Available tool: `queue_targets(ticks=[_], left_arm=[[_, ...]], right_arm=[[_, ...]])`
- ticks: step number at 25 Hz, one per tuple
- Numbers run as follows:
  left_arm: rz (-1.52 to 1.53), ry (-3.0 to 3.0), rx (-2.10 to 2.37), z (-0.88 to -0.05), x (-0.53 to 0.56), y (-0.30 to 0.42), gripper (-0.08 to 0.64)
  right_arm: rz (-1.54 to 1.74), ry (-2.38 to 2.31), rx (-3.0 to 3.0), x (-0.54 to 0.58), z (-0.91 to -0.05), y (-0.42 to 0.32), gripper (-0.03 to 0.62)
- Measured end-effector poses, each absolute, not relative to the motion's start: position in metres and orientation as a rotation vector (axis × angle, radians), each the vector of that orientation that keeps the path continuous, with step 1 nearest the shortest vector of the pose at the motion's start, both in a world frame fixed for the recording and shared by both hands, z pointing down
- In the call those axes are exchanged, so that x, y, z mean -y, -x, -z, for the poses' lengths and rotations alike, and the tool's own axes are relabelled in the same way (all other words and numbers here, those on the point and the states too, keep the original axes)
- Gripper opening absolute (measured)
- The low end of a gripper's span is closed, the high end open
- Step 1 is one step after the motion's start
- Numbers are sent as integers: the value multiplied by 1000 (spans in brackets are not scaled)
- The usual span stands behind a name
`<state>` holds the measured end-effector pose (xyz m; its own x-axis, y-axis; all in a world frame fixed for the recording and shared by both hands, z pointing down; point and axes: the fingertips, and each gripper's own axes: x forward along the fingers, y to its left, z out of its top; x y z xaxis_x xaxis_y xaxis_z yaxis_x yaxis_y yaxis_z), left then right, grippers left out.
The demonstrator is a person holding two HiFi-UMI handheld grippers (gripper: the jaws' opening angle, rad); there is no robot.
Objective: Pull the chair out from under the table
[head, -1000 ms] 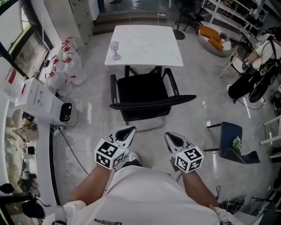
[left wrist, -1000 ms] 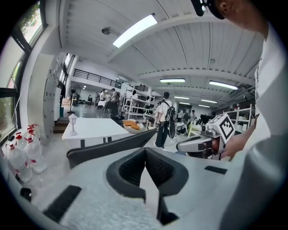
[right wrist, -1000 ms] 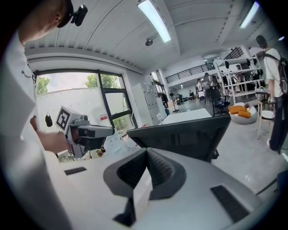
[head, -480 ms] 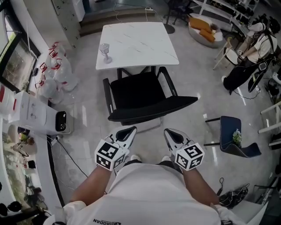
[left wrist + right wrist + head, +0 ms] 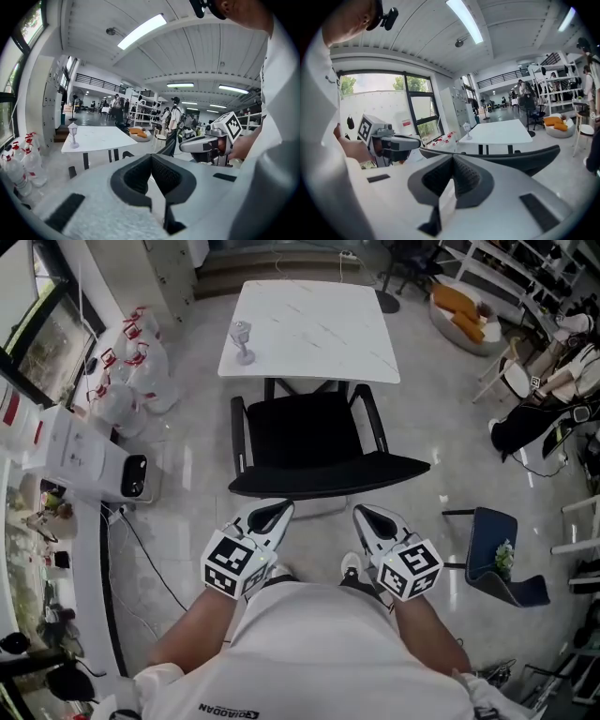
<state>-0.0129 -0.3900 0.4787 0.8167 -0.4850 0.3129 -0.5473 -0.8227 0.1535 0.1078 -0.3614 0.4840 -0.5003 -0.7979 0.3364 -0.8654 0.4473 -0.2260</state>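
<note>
A black mesh armchair [image 5: 302,435] stands in front of a white marble-top table [image 5: 310,326], its seat's far end tucked under the table edge. Its curved backrest [image 5: 330,480] faces me. My left gripper [image 5: 272,514] is shut and empty, just short of the backrest's left half. My right gripper [image 5: 367,516] is likewise shut and empty near the right half. In the left gripper view the shut left gripper [image 5: 151,157] points toward the table [image 5: 99,138]. In the right gripper view the backrest [image 5: 513,157] shows just past the shut right gripper [image 5: 453,159].
A small white lantern-shaped ornament [image 5: 243,341] stands on the table's left corner. A white machine [image 5: 92,460] and bagged bottles [image 5: 131,381] line the left wall. A blue chair [image 5: 493,542] stands at the right, an orange cushion [image 5: 466,315] beyond. A cable [image 5: 150,559] lies on the floor.
Both grippers have moved forward, closer to the chair's backrest. The chair stands as before against the table. Both stay shut.
</note>
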Motion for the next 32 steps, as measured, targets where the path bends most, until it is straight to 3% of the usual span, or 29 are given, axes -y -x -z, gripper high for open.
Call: queue_targets(ticks=[14, 28, 32], left_arm=[[-377, -2703, 990, -474, 398, -39, 9], [-413, -2749, 1063, -465, 405, -39, 11], [-440, -2783, 1042, -463, 406, -36, 60]], right_arm=[[-497, -1240, 2618, 389, -479, -154, 6], [-410, -1255, 2632, 396, -470, -162, 8], [-364, -1248, 2627, 397, -468, -157, 55]])
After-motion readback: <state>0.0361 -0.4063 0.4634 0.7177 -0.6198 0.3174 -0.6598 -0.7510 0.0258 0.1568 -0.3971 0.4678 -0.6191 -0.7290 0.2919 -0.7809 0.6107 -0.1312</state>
